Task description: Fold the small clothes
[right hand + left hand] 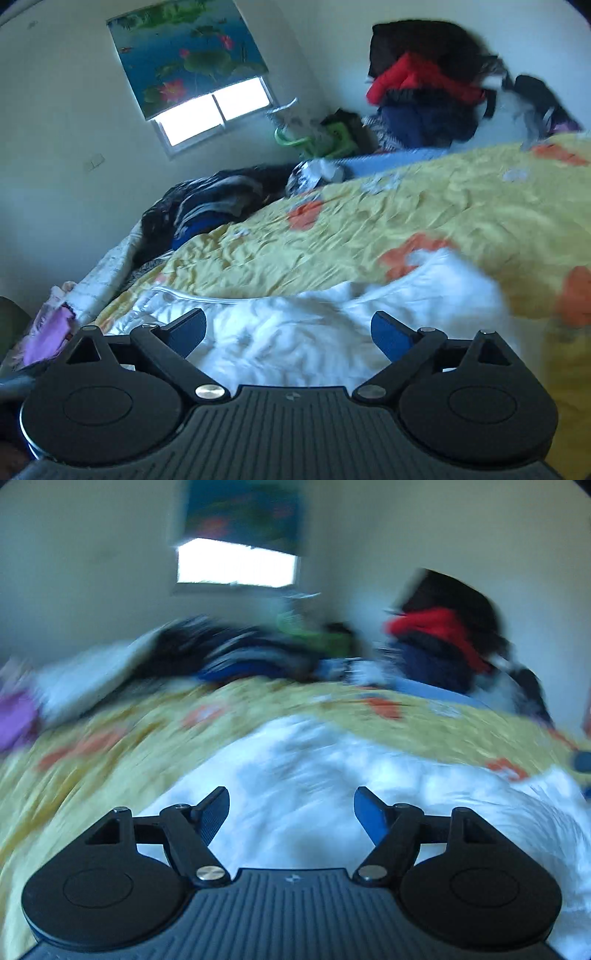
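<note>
White, crumpled fabric, the small garment (pixel 295 332), lies spread on a yellow bedspread (pixel 424 206) printed with orange flowers, directly ahead of both claws. Left gripper (pixel 291 812): jaws apart, nothing between the pads, the white cloth (pixel 314 775) lying beneath and beyond them; that view is heavily blurred. Right gripper (pixel 288 332): jaws spread wide, empty, with the garment under the gap. Bedspread surface is wrinkled and covers the bed out to 3 o'clock in the right wrist view. At 10 o'clock on the bed sits a heap of dark and blue clothing (pixel 207 206). At 1 o'clock a second pile (pixel 424 92), red, navy and black, rises against the wall. Between the two piles lies a green item (pixel 332 140), not identifiable. Walls are plain and pale. At 11 o'clock is a window (pixel 207 110), half covered by a roller blind (pixel 184 59) bearing a lotus-pond picture. Purple fabric (pixel 48 332) shows at 9 o'clock at the bed's edge.
</note>
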The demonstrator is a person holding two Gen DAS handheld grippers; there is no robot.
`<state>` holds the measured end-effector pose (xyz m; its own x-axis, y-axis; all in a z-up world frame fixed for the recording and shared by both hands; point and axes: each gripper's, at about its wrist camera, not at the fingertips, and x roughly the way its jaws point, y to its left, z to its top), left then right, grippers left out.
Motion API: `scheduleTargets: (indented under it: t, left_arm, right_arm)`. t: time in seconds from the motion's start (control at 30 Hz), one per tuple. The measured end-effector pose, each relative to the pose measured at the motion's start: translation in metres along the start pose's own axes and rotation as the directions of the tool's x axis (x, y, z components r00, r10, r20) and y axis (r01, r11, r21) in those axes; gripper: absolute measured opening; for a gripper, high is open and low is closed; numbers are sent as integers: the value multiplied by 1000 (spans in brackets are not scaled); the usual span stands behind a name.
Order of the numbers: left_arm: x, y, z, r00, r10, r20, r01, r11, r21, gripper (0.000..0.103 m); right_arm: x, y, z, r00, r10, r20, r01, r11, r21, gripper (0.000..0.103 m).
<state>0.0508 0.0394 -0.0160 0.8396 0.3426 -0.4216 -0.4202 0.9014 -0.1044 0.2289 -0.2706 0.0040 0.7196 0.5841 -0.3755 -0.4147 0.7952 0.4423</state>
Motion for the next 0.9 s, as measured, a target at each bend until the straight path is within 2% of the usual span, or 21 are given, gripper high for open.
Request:
scheduleTargets:
  t: [0.07,0.13,0.17,0.27,0.33,0.4,0.47,0.5,0.57,0.67,0.73,0.83,0.87,0.9]
  left_arm:
    - [-6,27,-9,995,81,-51,-86,991,-104,74]
    - [-6,48,-17,982,142,-123,-164,969,-188,74]
    - [-4,55,-21,976,154,-156,-186,957,-224,74]
    - [6,69,-28,957,132,-259,-205,937,-281,75]
    - [4,73,-31,958,122,-258,-203,928,-314,74]
    - [5,71,-33,959,112,-259,-189,937,-295,74]
    - [11,70,-35,959,86,-269,-166,943,-290,79]
    - [15,71,-36,957,77,-279,-161,942,-295,80]
    - [18,75,-37,961,72,-267,-154,942,-299,89]
    - [21,75,-38,965,71,-252,-147,943,-298,94]
    - [17,80,-38,964,58,-258,-148,926,-347,94]
    - [6,93,-40,967,12,-253,-128,884,-449,94]
    - [5,97,-40,967,-5,-255,-118,877,-466,94]
    - [5,100,-40,968,-17,-251,-108,874,-474,94]
  right_arm:
    - [-5,-6,2,997,79,5,-79,991,106,95]
    - [2,-1,3,990,142,-14,-138,977,163,96]
    - [8,4,3,989,146,-24,-141,978,154,96]
    - [30,15,7,999,54,-7,-53,998,22,97]
    - [50,3,12,999,-1,-38,2,1000,4,98]
    - [77,-22,13,987,-88,-136,95,994,45,98]
    - [94,-47,6,969,-135,-207,152,986,68,89]
    - [94,-54,4,973,-121,-195,138,988,75,87]
    - [93,-60,2,978,-101,-181,119,989,91,87]
    - [96,-60,-3,980,-116,-160,124,992,38,87]
    - [97,-59,-3,979,-129,-155,136,990,33,87]
    - [87,-53,2,977,-173,-129,181,982,56,86]
    - [72,-49,4,977,-193,-91,202,974,104,86]
    - [56,-43,5,984,-172,-44,176,974,140,87]
